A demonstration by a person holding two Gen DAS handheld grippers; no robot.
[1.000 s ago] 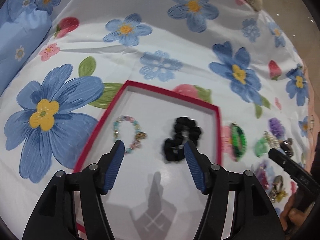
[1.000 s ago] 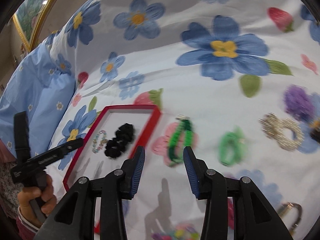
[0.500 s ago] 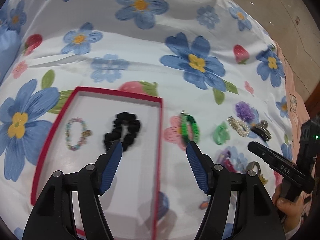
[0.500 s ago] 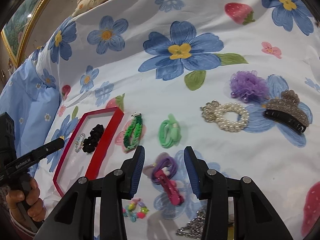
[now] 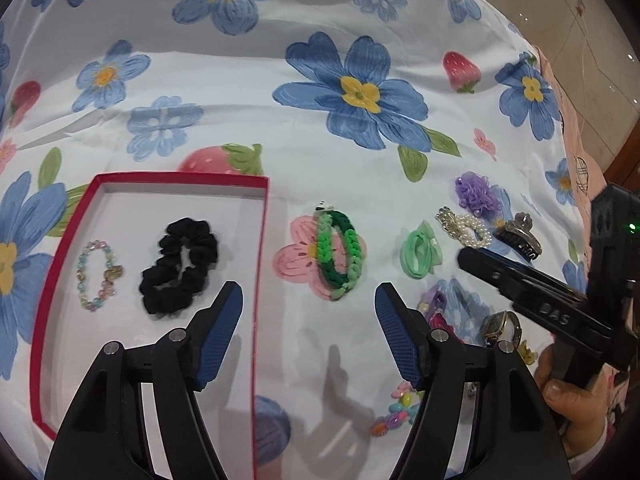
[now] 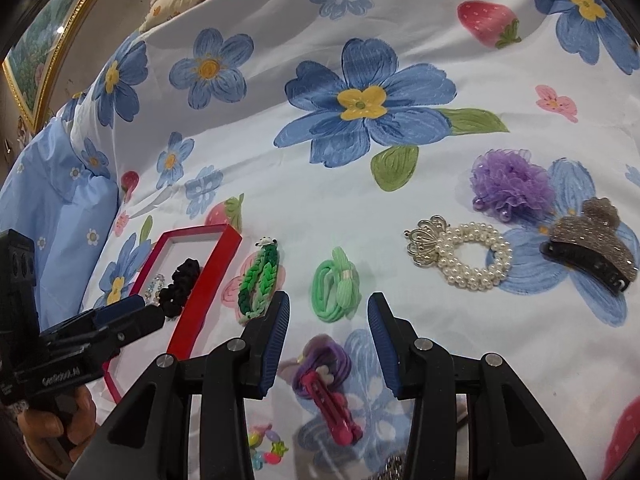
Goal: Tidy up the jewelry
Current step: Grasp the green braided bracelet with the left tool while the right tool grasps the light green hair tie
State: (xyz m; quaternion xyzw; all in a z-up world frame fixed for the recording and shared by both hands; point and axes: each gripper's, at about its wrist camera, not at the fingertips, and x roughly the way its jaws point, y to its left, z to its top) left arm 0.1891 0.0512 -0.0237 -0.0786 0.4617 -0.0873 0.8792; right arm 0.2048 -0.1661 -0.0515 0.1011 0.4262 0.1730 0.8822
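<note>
— What is hard to see from your side?

— Low in my right wrist view, a silver chain (image 6: 394,465) is cut off by the frame, and a small bracelet of coloured beads (image 6: 266,445) is half behind the finger. In the left view a watch (image 5: 502,326) is partly covered by the right gripper (image 5: 464,256), so I cannot read its shape well. A purple hair tie (image 6: 326,362) with a pink clip (image 6: 334,410) on it lies just below my right gripper (image 6: 329,322).

— And the grippers?

— My left gripper (image 5: 309,308) has just been opening; its jaws stand wide with nothing between them, above the bedsheet (image 5: 280,92). The right one is parted too and holds nothing.

— Where are the things to sort?

— The red tray (image 5: 262,240) already has a black scrunchie (image 5: 180,266) and a pale bead bracelet (image 5: 98,276) inside. The woven green bracelet (image 5: 338,254) lies just beside the tray's right wall, not touching it. The mint hair tie (image 6: 336,290), the pearl bracelet (image 6: 470,262), the purple flower tie (image 6: 510,182) and the glitter claw clip (image 6: 590,250) are spread further right.

— Room to move?

— The near half of the tray is bare, and the sheet beyond the items is free.
</note>
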